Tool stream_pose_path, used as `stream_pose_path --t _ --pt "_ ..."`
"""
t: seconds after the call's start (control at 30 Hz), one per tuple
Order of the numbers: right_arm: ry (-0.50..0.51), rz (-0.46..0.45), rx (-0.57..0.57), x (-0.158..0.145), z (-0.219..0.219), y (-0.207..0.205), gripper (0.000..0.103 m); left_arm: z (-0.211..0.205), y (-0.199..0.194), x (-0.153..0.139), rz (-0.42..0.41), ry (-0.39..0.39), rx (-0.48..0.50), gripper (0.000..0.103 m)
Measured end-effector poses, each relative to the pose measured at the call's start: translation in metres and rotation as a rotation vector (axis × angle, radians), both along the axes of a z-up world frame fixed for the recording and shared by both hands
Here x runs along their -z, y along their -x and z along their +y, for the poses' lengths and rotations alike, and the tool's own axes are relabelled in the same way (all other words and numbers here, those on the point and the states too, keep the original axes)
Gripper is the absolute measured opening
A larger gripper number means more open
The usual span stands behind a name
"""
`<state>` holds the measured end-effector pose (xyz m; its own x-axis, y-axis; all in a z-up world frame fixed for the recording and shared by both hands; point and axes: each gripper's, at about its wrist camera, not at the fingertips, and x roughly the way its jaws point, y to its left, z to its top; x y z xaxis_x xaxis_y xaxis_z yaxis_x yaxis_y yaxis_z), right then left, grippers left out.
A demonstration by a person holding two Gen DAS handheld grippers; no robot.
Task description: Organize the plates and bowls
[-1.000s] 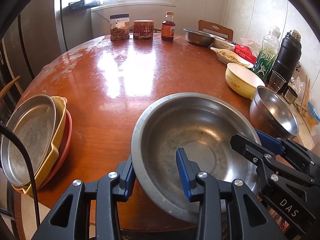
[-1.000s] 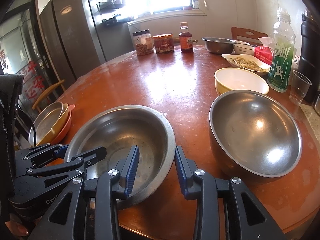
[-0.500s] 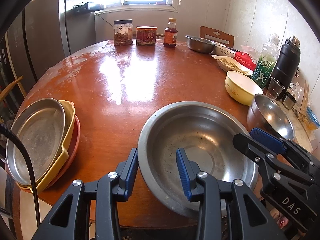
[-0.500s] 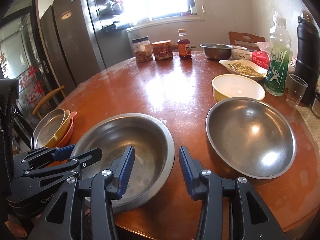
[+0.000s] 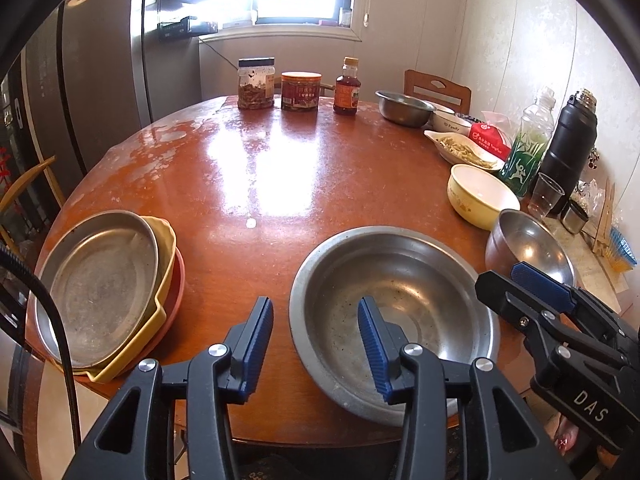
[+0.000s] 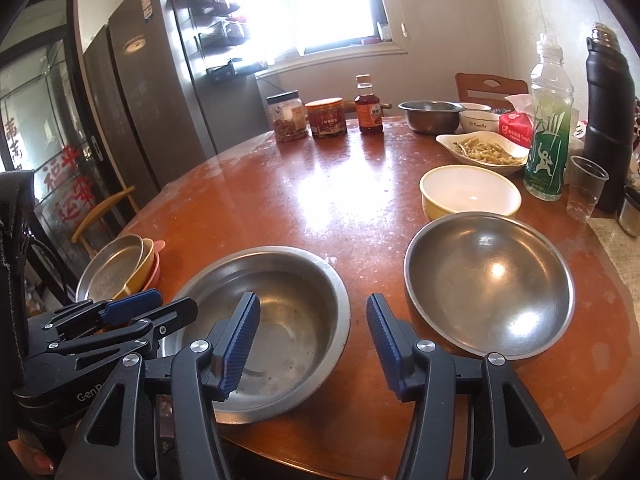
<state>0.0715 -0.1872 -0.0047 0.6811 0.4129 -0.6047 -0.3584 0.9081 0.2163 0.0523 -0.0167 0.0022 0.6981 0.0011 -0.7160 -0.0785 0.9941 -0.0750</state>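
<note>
Release of shallow steel basin [image 5: 394, 316]: left gripper [image 5: 316, 340] and right gripper [image 6: 313, 340] just opened, rim between pads, untouched. Next, likely reach toward deep steel bowl [image 6: 490, 284].

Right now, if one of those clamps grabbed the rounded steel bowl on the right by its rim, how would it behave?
The rounded steel bowl looks thin and stiff, so probably light. Its polished, glinting surface may slip between the pads. The curved underside suggests that it could rock or tip if nudged. The right gripper stands open beside it, holding nothing.
</note>
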Motion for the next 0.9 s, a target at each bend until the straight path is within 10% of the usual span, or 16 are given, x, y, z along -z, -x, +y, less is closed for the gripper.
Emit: stream_pose_path --t 0.9 --pt "-0.093 -0.087 0.172 -0.038 -0.102 0.022 0.072 -0.074 0.012 -0.037 -0.039 -0.023 0.107 0.047"
